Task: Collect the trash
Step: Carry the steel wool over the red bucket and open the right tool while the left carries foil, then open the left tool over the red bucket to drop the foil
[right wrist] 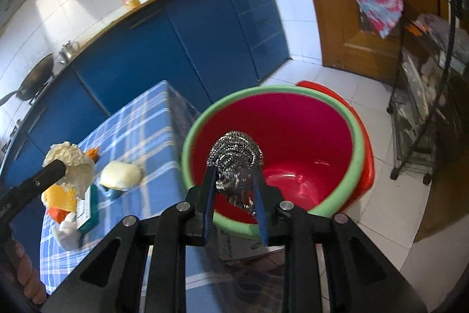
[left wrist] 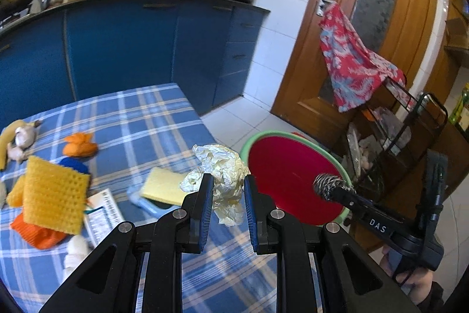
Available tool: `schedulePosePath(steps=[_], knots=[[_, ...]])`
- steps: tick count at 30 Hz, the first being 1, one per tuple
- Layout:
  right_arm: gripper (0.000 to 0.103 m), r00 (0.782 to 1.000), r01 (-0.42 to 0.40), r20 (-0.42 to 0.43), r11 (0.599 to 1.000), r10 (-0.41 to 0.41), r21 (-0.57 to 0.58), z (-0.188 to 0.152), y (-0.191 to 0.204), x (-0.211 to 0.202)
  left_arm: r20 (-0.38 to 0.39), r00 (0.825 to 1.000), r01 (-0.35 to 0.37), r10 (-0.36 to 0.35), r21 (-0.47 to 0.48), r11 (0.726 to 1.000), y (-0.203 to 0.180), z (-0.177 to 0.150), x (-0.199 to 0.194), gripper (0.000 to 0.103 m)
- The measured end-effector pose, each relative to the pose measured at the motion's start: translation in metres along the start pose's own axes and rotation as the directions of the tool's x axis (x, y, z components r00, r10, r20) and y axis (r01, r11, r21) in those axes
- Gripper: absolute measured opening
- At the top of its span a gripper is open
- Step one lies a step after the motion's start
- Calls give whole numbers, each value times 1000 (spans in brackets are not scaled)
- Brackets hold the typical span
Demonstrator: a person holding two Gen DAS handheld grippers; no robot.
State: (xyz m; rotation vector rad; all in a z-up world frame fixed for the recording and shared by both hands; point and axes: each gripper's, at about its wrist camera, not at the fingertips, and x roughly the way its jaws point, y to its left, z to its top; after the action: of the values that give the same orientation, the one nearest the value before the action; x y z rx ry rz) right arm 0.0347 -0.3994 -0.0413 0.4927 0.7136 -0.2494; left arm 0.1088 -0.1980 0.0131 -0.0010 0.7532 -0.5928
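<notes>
The right gripper [right wrist: 234, 189], jaws narrowly apart, has a ball of silver steel-wool scourer [right wrist: 234, 154] between its blue pads over the mouth of a red plastic bucket with a green rim [right wrist: 359, 143], likely ready to drop it in. To its left, the left gripper [left wrist: 225, 195], jaws close together, pinches a crumpled wad of cream paper [left wrist: 222, 166] at the near right edge of a blue checked tablecloth [left wrist: 152, 113]. More scraps lie further left on the cloth, with blue kitchen cabinets [left wrist: 123, 49] beyond.

Bright daylight, glare on the white tiles [right wrist: 52, 16]; fisheye-bent edges (dark corners), slight motion blur
</notes>
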Motion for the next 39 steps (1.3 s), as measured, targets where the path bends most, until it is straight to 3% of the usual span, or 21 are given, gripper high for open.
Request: schedulePosePath(steps=[21,24,26,27,39], knots=[[48,997,16,74,996,-23,86,9,-54,-24,-134,989,82,-70,86,993,-67,-1,82,22],[48,997,21,74,994,-29,105,8,-62,-26,-161,985,85,-67,107,991,-77,0,95,30],[48,997,25,74,993,-34,117,7,-69,-27,-175,984,63,-42,117,991,-80,0,101,48],[48,997,27,73,992,-36,123,6,-71,-27,-172,985,48,-27,121,992,-81,0,102,51],[48,997,19,66,990,-28,137,-1,-73,-30,-154,988,-3,16,88,996,-68,-2,85,53]])
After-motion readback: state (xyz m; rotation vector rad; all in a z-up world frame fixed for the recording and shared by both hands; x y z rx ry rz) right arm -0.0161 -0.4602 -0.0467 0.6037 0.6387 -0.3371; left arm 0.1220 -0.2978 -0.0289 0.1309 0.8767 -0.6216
